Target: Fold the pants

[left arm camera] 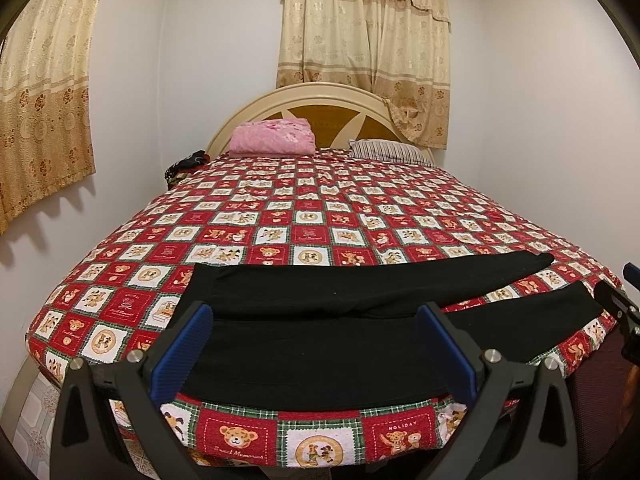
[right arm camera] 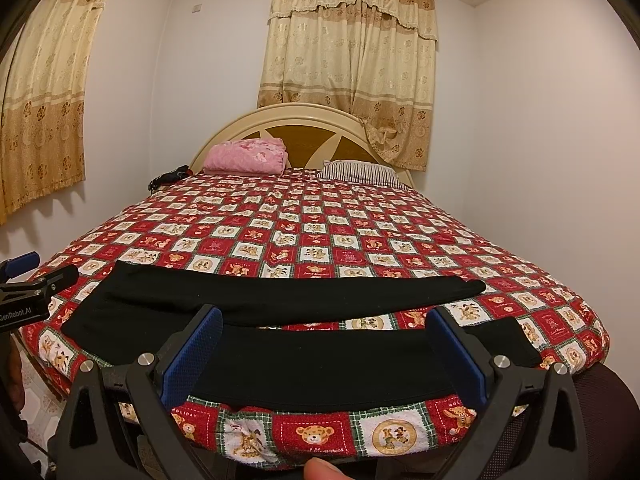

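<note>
White walls and gold curtains are closing in a small bedroom, and a bed (left arm camera: 280, 216) under a red checked teddy-bear cover is filling the space ahead of both tools. Black pants (left arm camera: 320, 344) are lying flat along the near edge of that bed, their long axis running crosswise to the direction both tools are pointing. The waist end is sitting directly ahead of the left tool (left arm camera: 316, 356), between its fingers and just beyond them, while the two legs are stretching away toward that tool's right, splayed apart so that a wedge of cover is showing between them. The near leg is passing straight in front of the right tool (right arm camera: 326, 364), with its cuff lying just beyond that tool's right finger; the far leg is lying a little deeper and reaching further right. Both tools are standing wide, blue pads parted and holding nothing, hovering at the bed's edge just short of the cloth. Judging from this, the left tool is nearer the waistband and the right tool nearer the cuffs, so a fold would likely be starting by bringing the near leg over onto the far one.
</note>
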Demonstrator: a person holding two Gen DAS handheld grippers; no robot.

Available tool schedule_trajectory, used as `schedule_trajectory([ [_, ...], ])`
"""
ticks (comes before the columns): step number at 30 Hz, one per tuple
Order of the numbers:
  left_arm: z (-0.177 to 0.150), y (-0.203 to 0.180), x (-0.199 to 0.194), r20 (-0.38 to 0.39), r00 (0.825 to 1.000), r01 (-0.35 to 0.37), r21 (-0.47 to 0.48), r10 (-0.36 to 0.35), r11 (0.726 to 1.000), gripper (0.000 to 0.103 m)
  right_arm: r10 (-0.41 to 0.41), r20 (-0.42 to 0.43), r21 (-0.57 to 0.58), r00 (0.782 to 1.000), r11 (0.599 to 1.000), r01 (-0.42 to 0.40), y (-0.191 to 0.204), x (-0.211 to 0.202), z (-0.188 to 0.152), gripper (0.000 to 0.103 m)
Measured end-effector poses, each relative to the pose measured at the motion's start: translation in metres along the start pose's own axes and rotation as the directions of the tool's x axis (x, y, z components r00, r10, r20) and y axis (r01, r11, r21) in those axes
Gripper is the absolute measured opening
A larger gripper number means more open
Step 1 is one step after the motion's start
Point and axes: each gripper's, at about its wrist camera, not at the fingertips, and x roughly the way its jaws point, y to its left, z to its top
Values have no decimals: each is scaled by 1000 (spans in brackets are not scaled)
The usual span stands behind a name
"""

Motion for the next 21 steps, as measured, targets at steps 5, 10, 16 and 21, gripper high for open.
schedule_trajectory([
  [5,0,4,0,3,1000,-2,-2,2,1000,103,0,0,1,1000,1000,0,0,0,0,102],
  [10,0,2,-1,1,1000,-2,-1,2,1000,103,0,-5,-1,1000,1000,0,2,1,-2,102],
  [16,1,13,1,-4,1000,-5,-5,5,1000,103,1,-7,-3,1000,1000,-1,1,1,-5,102],
  [21,-2,12,4,-11,1000,-6,-3,6,1000,103,2,-17,-6,1000,1000,-3,-1,6,-6,102],
])
